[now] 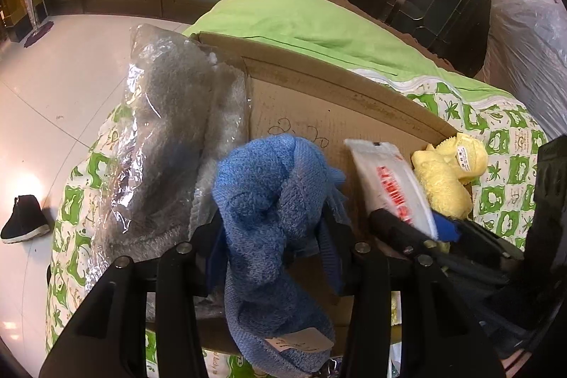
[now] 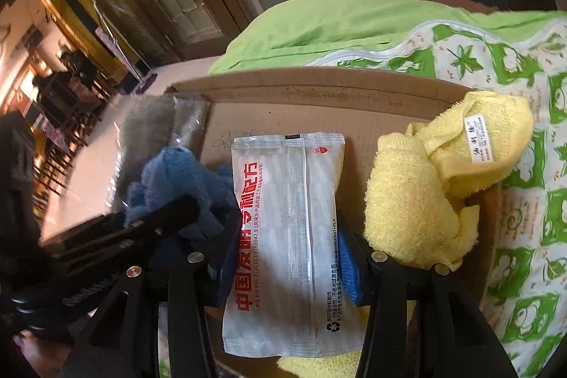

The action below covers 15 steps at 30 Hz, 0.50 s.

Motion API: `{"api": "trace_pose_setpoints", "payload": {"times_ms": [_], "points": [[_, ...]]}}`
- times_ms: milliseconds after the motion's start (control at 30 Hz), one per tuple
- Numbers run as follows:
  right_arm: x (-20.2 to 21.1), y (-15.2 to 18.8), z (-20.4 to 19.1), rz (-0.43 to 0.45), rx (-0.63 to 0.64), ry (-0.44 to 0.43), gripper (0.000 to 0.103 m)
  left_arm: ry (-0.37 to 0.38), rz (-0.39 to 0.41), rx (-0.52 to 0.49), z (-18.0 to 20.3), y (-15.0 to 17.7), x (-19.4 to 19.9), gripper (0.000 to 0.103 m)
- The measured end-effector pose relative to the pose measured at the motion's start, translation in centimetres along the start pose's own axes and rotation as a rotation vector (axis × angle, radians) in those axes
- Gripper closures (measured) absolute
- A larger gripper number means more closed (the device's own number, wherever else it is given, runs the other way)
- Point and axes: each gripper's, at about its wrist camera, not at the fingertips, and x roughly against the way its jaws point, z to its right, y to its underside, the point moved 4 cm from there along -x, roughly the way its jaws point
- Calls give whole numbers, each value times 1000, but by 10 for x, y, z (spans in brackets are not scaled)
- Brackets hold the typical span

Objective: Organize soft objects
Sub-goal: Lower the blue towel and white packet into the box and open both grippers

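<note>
On the bed [image 1: 510, 144], spread with its green-and-white patterned cover, the open cardboard box [image 1: 319, 101] stands as your collecting point, and by the look of it the sorting is well under way but not finished. A grey fleece in a clear plastic bag [image 1: 166, 130] leans over the box's left wall, partly in and partly hanging out, so you may judge it still needs settling. At the box's right end the yellow towel [image 2: 418, 201] lies bunched against the corner, one fold with its white label riding over the rim. Your left tongs [image 1: 276, 236] are clenched on the blue towel [image 1: 269, 201], which bulges up between the pads and trails below them over the box; whether any of it touches the cardboard floor cannot be told. Your right tongs [image 2: 290, 257] are clamped on the silver-white sealed packet [image 2: 287, 236] printed with red characters, held lengthways over the middle of the box between the blue towel and the yellow one, its far end near the back wall. What is left, as far as these views show, is to lay both held items down in the box and tidy the bagged fleece. A dark shoe [image 1: 24, 222] sits on the tiled floor [image 1: 53, 87] well apart from the bed.
</note>
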Motion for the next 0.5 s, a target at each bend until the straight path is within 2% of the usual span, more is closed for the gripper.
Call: {"api": "trace_pose_setpoints", "payload": {"times_ms": [200, 300, 367, 500], "points": [[-2, 5, -5, 14, 38, 31, 53, -6, 8, -6, -1, 1, 2, 55], [5, 6, -5, 27, 34, 23, 43, -11, 11, 1, -2, 1, 5, 51], [12, 7, -5, 43, 27, 13, 30, -7, 13, 13, -4, 0, 8, 49], [29, 10, -7, 75, 25, 1, 27, -13, 23, 20, -5, 1, 18, 46]]}}
